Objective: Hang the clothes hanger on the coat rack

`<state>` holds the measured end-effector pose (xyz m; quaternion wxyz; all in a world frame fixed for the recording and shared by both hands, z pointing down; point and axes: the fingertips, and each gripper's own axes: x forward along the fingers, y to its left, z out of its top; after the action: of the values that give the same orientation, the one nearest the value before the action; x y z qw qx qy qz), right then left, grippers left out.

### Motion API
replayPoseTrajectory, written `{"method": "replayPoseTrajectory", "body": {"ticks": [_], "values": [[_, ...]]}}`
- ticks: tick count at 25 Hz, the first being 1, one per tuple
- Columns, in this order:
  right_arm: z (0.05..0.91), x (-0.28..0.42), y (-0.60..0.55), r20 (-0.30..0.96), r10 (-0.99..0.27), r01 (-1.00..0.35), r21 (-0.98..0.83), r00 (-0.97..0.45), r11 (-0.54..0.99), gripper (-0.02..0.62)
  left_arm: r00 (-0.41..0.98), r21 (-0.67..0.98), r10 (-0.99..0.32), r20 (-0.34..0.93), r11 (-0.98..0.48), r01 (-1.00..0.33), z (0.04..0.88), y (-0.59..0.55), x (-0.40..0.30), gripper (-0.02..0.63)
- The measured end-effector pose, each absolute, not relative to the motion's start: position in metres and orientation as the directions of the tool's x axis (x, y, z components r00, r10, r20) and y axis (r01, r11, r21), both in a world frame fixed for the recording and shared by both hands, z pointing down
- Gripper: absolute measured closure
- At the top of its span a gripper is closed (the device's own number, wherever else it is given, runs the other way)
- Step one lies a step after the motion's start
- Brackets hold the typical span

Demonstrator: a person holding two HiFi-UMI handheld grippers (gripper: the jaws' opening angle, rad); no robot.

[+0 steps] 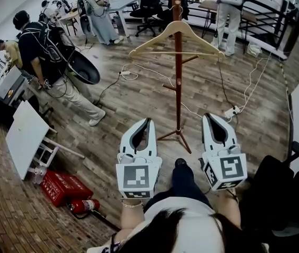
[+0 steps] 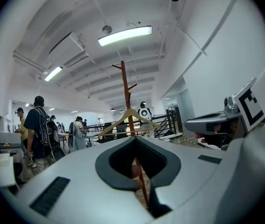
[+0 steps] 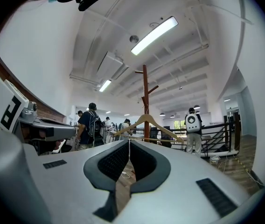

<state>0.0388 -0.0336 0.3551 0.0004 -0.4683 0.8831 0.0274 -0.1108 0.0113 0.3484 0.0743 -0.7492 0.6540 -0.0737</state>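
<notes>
Jaws on both grippers are sitting fully closed, gripping nothing.

Head view: you're holding the left gripper [image 1: 148, 121] and right gripper [image 1: 208, 116] low, well apart from the rack [image 1: 178, 88]. The hanger [image 1: 155, 39] is hanging on its pole, so the job is looking done. Back straight off, and be minding the rack's legs.

Left gripper view: the hanger [image 2: 116, 122] is showing as pale wood with a crossbar, roughly level.

Right gripper view: the hanger [image 3: 163, 126] is sitting against the pole, nothing touching it.

The head view's top edge crops the coat rack [image 1: 178, 96].
</notes>
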Motion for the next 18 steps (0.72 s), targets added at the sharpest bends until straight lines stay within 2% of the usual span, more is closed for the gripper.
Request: {"method": "replayPoseTrajectory", "body": {"ticks": [18], "values": [[0.365, 0.049, -0.008, 0.013, -0.842, -0.841, 0.029, -0.540, 0.540, 0.554, 0.145, -0.178, -0.989, 0.015, -0.145, -0.973, 0.354, 0.036, -0.102, 0.594]]}}
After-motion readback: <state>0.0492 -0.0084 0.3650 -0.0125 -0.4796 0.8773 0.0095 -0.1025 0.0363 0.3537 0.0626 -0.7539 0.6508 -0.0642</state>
